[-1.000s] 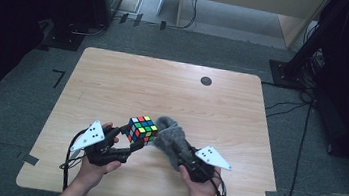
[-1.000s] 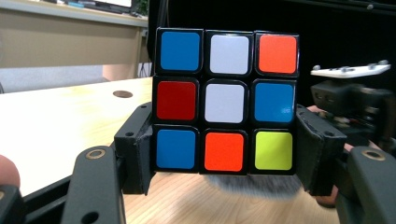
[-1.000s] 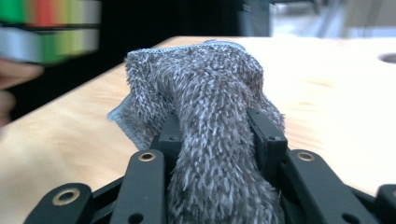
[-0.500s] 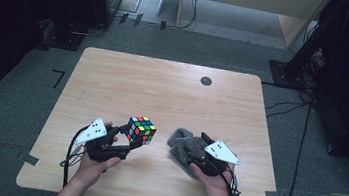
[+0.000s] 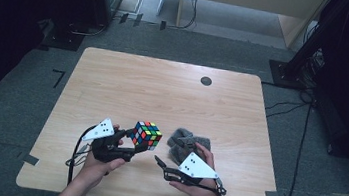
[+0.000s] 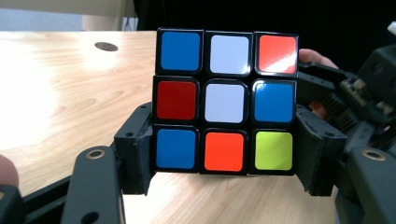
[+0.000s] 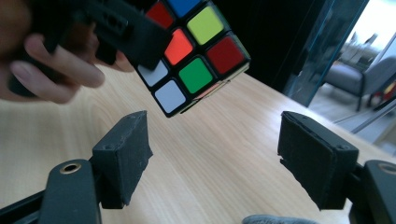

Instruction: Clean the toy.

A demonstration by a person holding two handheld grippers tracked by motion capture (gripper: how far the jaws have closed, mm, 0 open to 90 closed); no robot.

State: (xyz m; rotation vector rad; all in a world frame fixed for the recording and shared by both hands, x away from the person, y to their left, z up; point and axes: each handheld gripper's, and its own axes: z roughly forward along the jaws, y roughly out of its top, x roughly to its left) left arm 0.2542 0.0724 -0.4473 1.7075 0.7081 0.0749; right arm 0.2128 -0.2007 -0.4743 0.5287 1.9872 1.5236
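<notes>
- The left gripper (image 5: 129, 140) is clamped on the puzzle cube (image 5: 147, 135), its pads (image 6: 135, 154) pressing only on the bottom layer, one on each side; the cube is held clear of the desk (image 5: 163, 91), above the middle of its near half
- With the grip so low, the two upper layers stand free; a push on them could twist a layer or tip the cube out of the pads
- The right gripper (image 5: 160, 165) hangs near the desk's near edge with its jaws apart and nothing between them; they have just been opening. In the right gripper view the cube (image 7: 194, 51) floats above and beyond the pads (image 7: 123, 149), so a close from here would likely catch air or only a corner
- A corner catch would probably lever the cube sideways against the left grip, and it could drop to the desk and roll toward the near edge
- The grey cloth (image 5: 188, 144) lies crumpled on the desk just right of the cube, touching the right hand (image 5: 197, 184); a fold of it shows at the bottom of the right gripper view (image 7: 273, 219), so it could snag in the jaws or get dragged along as the hand moves
- The left hand's fingers (image 7: 56, 70) sit close to the cube, within reach of a pinch if the right gripper comes in on that side
</notes>
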